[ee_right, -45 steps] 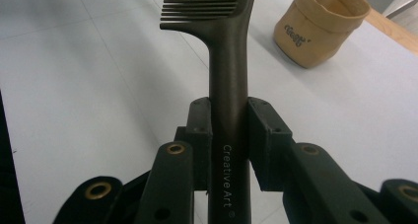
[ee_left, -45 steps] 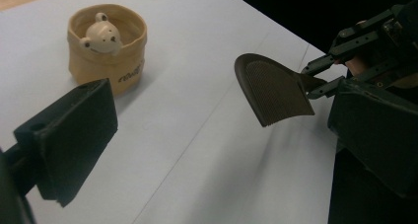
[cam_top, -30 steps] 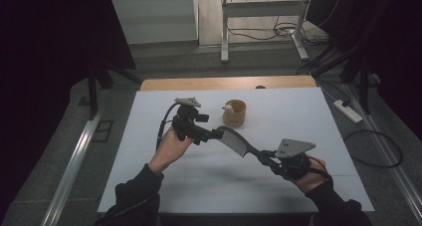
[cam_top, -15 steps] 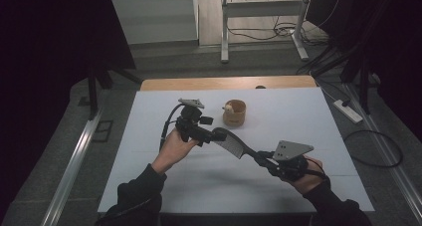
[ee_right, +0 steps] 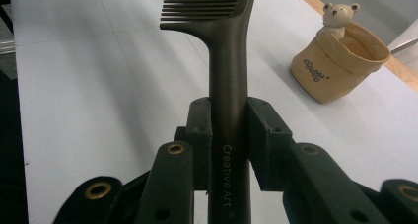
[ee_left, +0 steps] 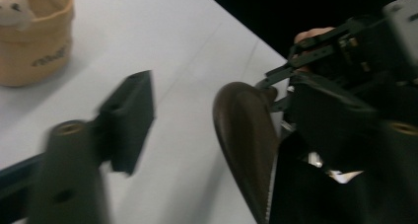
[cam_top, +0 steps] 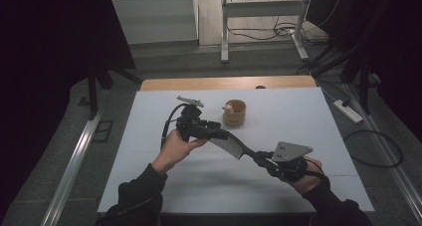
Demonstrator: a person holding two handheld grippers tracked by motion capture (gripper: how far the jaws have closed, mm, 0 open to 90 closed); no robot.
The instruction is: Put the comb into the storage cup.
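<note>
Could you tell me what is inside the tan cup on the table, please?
A small bear figure peeks over the tan cup's rim; anything lower down is hidden by its wall.

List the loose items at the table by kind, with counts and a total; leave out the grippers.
Dark comb, clamped by its handle in the right gripper: 1
Tan cup with a small bear figure on its rim: 1
Total: 2

Lab: black curtains (cam_top: 59,32), floor cables (cam_top: 263,34), white table (cam_top: 308,116).
</note>
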